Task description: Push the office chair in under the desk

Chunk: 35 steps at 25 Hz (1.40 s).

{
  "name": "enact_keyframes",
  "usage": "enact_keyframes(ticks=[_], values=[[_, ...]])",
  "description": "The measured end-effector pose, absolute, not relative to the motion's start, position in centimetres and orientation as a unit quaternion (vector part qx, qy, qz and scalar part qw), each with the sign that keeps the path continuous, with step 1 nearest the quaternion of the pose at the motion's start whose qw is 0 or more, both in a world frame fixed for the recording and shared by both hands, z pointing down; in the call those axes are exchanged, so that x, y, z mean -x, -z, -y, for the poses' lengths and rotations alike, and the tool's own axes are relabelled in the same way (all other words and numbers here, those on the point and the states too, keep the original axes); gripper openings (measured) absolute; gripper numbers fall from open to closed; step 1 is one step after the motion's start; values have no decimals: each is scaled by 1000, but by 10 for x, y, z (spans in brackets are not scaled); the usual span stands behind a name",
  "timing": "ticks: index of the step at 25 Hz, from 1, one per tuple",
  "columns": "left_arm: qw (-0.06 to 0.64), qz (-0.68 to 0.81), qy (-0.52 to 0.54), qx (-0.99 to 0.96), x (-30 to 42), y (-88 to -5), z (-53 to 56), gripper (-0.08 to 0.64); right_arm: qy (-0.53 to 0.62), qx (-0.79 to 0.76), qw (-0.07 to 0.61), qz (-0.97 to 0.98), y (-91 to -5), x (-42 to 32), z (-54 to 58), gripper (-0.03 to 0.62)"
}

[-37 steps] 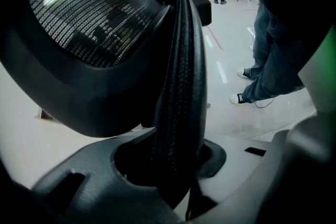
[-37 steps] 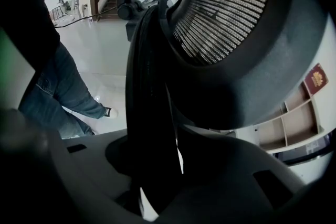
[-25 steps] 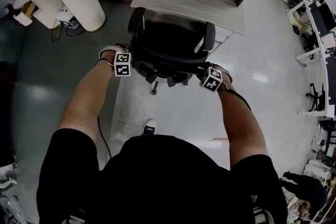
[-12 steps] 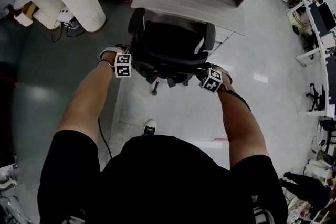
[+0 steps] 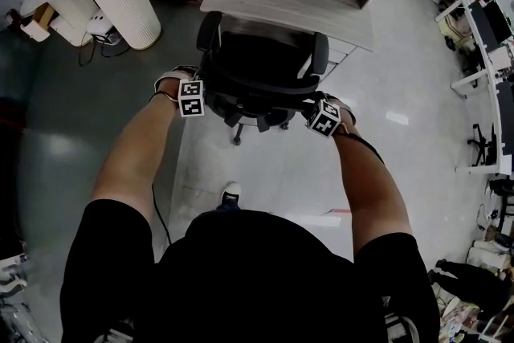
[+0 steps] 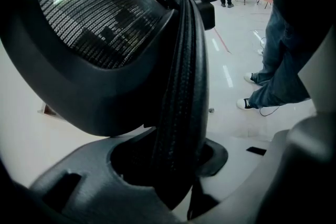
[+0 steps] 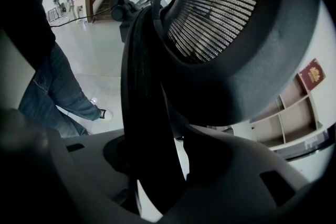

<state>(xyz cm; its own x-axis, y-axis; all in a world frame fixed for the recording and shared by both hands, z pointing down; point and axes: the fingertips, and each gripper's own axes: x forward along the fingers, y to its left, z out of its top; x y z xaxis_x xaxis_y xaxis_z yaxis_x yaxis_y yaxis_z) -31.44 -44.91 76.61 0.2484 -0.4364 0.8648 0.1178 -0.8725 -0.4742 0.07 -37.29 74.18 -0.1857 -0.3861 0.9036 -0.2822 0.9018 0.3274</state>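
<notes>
Office chair (image 5: 261, 60) looks tucked under desk (image 5: 273, 0), so left hand-held gripper (image 6: 199, 165) & right hand-held gripper (image 7: 152, 165) have just been opening, w/ backrest rim (image 6: 181, 86) loose btwn jaws.

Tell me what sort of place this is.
Probably an open-plan office: a desk with shelves, a black chair drawn up to it, and workstations with monitors at the right.

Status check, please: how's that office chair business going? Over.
Jaws just opening on left claw and right claw, backrest rim loose between each pair. Front of office chair under desk. Nothing seen blocking it.
</notes>
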Motion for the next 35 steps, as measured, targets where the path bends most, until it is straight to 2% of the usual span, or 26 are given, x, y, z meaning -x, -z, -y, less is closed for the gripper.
enact_keyframes(ticks=[6,12,17,20,23,27,28,30,35], values=[[218,-85,621,748,318,-771,443,140,6,-258,616,744,-735,-3,371,249],[222,-104,616,748,326,-762,444,154,11,-278,608,744,-722,-8,365,259],[204,-145,601,759,341,-744,442,200,16,-296,588,752,-705,-14,352,261],[172,-179,587,770,359,-731,434,213,-29,-332,551,765,-695,-20,342,275],[154,-217,581,769,375,-715,428,213,-106,-393,470,783,-673,-26,340,275],[132,-273,537,787,378,-685,411,212,-117,-428,424,790,-641,-35,331,275],[124,-283,521,796,375,-675,405,210,-117,-432,414,792,-634,-37,328,273],[116,-299,487,812,365,-655,392,184,-119,-446,388,798,-620,-42,322,210],[113,-339,389,849,334,-597,364,118,-112,-481,320,808,-579,-53,301,147]])
